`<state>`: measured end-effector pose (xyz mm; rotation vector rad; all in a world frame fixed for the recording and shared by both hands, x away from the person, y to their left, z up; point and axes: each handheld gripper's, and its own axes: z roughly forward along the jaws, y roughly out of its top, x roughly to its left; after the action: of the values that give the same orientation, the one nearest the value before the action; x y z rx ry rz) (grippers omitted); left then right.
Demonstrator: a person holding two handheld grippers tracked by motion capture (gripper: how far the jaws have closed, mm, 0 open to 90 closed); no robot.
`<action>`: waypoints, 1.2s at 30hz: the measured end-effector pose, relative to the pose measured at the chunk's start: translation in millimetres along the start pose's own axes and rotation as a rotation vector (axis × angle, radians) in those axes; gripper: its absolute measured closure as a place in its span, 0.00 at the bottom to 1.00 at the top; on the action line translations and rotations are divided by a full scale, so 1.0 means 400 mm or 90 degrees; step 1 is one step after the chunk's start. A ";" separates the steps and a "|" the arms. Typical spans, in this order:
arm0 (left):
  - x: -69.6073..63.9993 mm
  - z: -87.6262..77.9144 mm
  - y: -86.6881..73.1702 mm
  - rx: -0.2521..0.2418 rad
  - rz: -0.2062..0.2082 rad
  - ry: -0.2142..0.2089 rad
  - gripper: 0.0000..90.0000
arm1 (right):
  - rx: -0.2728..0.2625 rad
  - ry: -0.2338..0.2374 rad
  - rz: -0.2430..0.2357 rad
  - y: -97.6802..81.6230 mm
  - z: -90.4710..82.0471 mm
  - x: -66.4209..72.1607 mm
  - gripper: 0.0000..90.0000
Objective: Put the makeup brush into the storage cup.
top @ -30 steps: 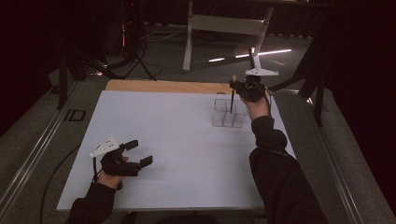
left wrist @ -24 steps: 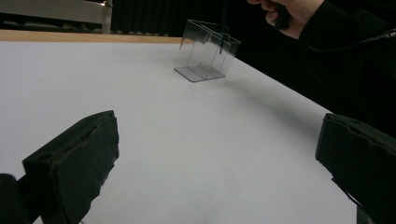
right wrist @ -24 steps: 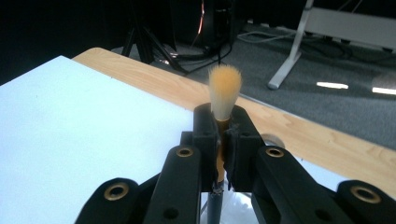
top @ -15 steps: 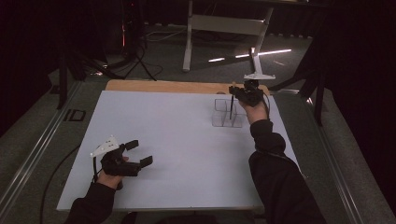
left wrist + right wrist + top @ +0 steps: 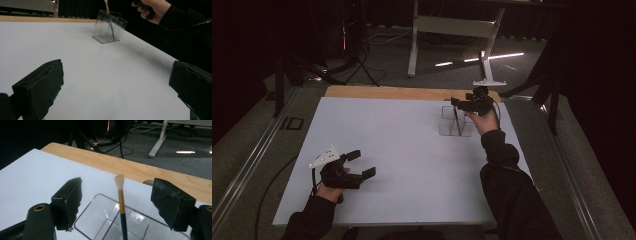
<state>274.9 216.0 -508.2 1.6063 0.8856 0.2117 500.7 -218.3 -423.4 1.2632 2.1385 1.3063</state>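
We see the brush (image 5: pixel 120 195) standing upright in the clear organizer (image 5: pixel 100 225), bristle tip up, its dark handle leaning against a divider, which is probably what keeps it from tipping. The organizer sits toward the far right of the white surface (image 5: pixel 377 140), within easy reach of the right hand. Straddling the brush, the right gripper (image 5: pixel 117 202) has just been opening: its jaws now stand wide on either side, touching nothing, so the brush rests on its own. From the high view we cannot quite tell which compartment holds it. The left gripper (image 5: pixel 360 165) rests well apart, near the front left, jaws wide and empty, likely idle.
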 end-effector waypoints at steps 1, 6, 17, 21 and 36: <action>0.000 0.000 0.000 0.001 0.000 0.001 0.00 | -0.001 0.001 0.000 0.001 -0.001 0.000 0.24; 0.000 -0.001 0.000 0.001 0.001 0.001 0.00 | -0.003 0.002 0.001 0.005 -0.009 0.003 0.20; -0.005 -0.003 0.002 -0.005 0.005 0.005 0.00 | -0.005 0.016 -0.035 0.011 -0.051 0.026 0.12; -0.004 -0.004 0.000 -0.002 0.008 0.008 0.00 | -0.015 0.024 -0.042 0.009 -0.066 0.035 0.12; -0.010 -0.006 0.000 -0.011 0.025 0.007 0.00 | -0.044 0.068 -0.053 -0.041 -0.111 0.055 0.15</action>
<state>270.7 215.4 -506.4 1.6083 0.8597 0.2556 450.9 -227.4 -410.4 1.0886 2.1714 1.4292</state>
